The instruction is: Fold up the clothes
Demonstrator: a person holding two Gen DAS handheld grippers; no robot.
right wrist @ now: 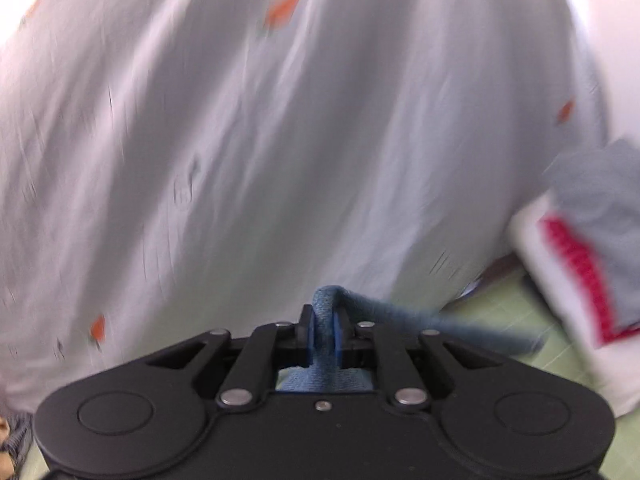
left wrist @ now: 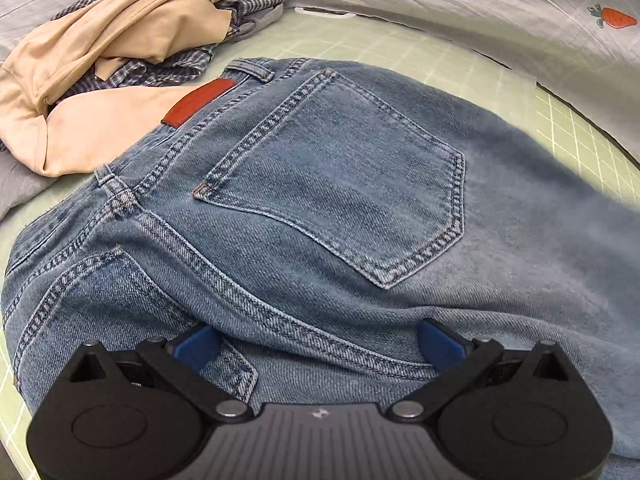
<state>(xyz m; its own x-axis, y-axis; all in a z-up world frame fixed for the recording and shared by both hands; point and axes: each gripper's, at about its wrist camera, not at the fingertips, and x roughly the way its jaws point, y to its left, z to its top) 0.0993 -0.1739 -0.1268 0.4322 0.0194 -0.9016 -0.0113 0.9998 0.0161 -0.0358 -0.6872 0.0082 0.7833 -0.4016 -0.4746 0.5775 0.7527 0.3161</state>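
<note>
Left gripper (left wrist: 320,344): angled steeply down over the seat of the jeans (left wrist: 360,184), its blue pads (left wrist: 198,346) spread wide, a raised ridge of denim lying between them; whether the pads touch the cloth cannot be told. Jeans: mid-blue twill denim, back side up, spread on a pale green gridded mat (left wrist: 576,136); five-sided back pocket (left wrist: 340,184) with doubled stitching, belt loops, a rust-red leather patch (left wrist: 198,102) at the waistband. Upper left of the jeans, a heap of clothes: soft beige garment (left wrist: 104,64) crumpled over a small-checked blue shirt (left wrist: 248,0), the beige cloth touching the waistband. Behind, a wrinkled grey-white sheet (left wrist: 440,8) printed with carrots. Right gripper (right wrist: 323,330): held shallowly downward, view motion-blurred; its jaws nearly together, clamped on a rolled edge of the jeans (right wrist: 326,312), which trails off rightward as a thick blue band. Far right, a white cloth with a red mark (right wrist: 576,272) under a grey fabric (right wrist: 600,208).
</note>
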